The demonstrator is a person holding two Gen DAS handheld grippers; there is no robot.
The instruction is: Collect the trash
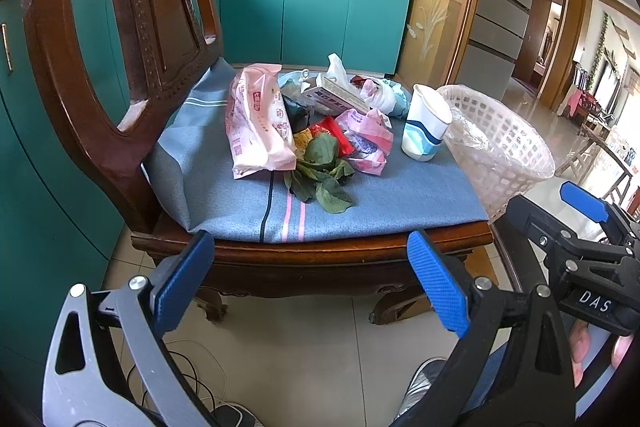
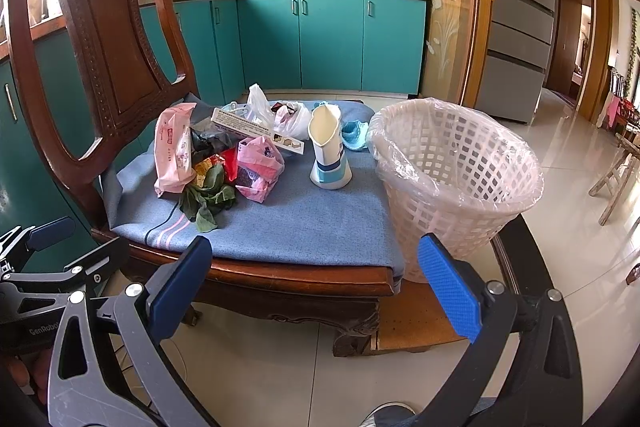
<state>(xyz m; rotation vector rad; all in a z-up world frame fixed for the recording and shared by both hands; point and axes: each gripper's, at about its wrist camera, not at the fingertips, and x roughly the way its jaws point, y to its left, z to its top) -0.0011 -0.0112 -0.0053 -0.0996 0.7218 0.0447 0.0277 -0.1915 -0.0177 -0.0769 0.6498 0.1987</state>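
Note:
Trash lies heaped on the blue cushion [image 1: 240,203] of a wooden chair: a pink wrapper [image 1: 256,123], green leaves [image 1: 320,171], a pink bag [image 1: 366,143], a long box [image 1: 334,95], a white bag [image 1: 374,93] and a squashed paper cup [image 1: 426,123]. A white lined basket [image 2: 456,171] stands to the right of the seat. My left gripper [image 1: 310,283] is open and empty, in front of the chair's front edge. My right gripper [image 2: 316,291] is open and empty, low before the seat and basket. The same heap [image 2: 224,155] and cup [image 2: 328,151] show in the right wrist view.
The chair's carved back [image 1: 132,39] rises on the left. Teal cabinets [image 1: 316,15] stand behind. A low wooden board [image 2: 416,327] sits under the basket. Cables [image 1: 188,371] and a shoe [image 1: 420,383] lie on the tiled floor below.

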